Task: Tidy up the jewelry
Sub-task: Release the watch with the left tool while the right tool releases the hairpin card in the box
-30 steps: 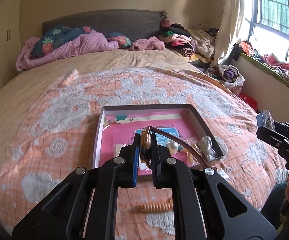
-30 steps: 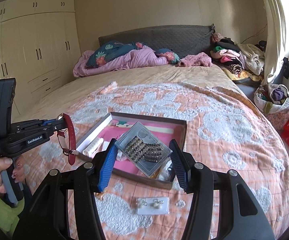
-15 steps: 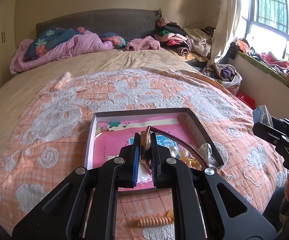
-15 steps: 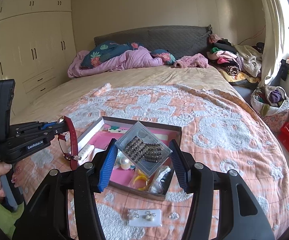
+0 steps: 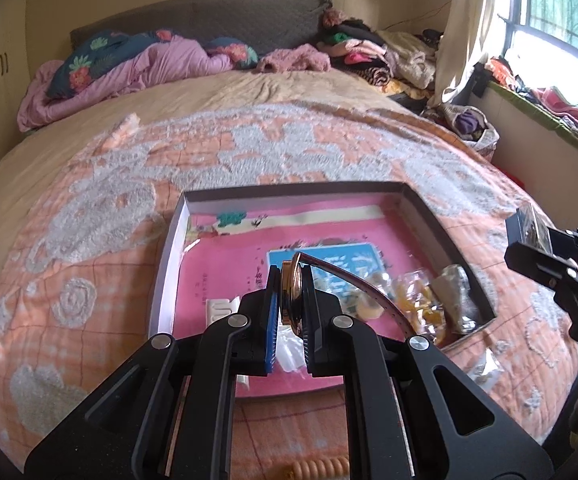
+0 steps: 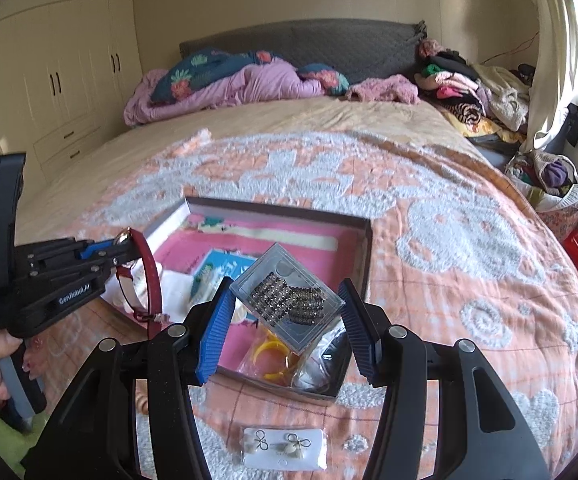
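My left gripper (image 5: 290, 280) is shut on a gold-faced watch (image 5: 291, 280) whose red strap (image 6: 152, 276) curves away and hangs down; it hovers over the near half of the open box (image 5: 293, 192). The same gripper (image 6: 123, 250) shows at the left of the right wrist view. My right gripper (image 6: 287, 312) is shut on a clear plastic case (image 6: 287, 300) holding a dark beaded bracelet, above the box's near right corner (image 6: 363, 256). In the left wrist view that gripper (image 5: 529, 240) enters from the right with the case.
The box has a pink printed floor and holds yellow rings (image 6: 275, 354), a dark bag (image 6: 325, 360) and pearl pieces (image 5: 369, 308). An earring card (image 6: 281, 446) and a beige beaded bracelet (image 5: 321, 468) lie on the orange quilt near me. Bedding and clothes pile at the headboard.
Both grippers have moved forward and down toward the box, which looks larger and nearer. Each keeps its grip, the left on the watch and the right on the case.
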Action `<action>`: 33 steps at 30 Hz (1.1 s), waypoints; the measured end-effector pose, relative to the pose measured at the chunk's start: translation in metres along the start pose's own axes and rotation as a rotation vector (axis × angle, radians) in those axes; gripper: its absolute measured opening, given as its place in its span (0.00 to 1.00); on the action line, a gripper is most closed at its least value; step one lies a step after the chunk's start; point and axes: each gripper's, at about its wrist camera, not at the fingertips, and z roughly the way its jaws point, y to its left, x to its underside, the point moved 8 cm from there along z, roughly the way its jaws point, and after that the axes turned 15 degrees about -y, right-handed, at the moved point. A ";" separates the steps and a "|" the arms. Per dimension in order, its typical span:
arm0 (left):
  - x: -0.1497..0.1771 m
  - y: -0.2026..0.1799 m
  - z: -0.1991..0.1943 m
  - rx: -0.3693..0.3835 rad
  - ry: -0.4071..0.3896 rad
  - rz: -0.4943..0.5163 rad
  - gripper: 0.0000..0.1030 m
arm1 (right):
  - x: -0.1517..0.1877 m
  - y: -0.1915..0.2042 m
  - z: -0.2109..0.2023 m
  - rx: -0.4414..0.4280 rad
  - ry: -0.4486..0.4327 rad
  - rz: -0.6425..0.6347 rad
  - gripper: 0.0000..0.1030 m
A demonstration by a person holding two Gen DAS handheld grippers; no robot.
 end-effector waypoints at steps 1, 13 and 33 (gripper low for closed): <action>0.001 0.002 0.002 -0.003 0.001 -0.004 0.04 | 0.004 0.001 0.005 0.000 0.010 -0.003 0.50; 0.020 0.018 0.029 -0.025 0.066 -0.025 0.04 | 0.038 0.009 0.049 0.001 0.109 -0.039 0.50; 0.012 0.020 0.012 -0.036 0.044 -0.025 0.46 | 0.031 -0.004 0.017 0.044 0.049 0.013 0.80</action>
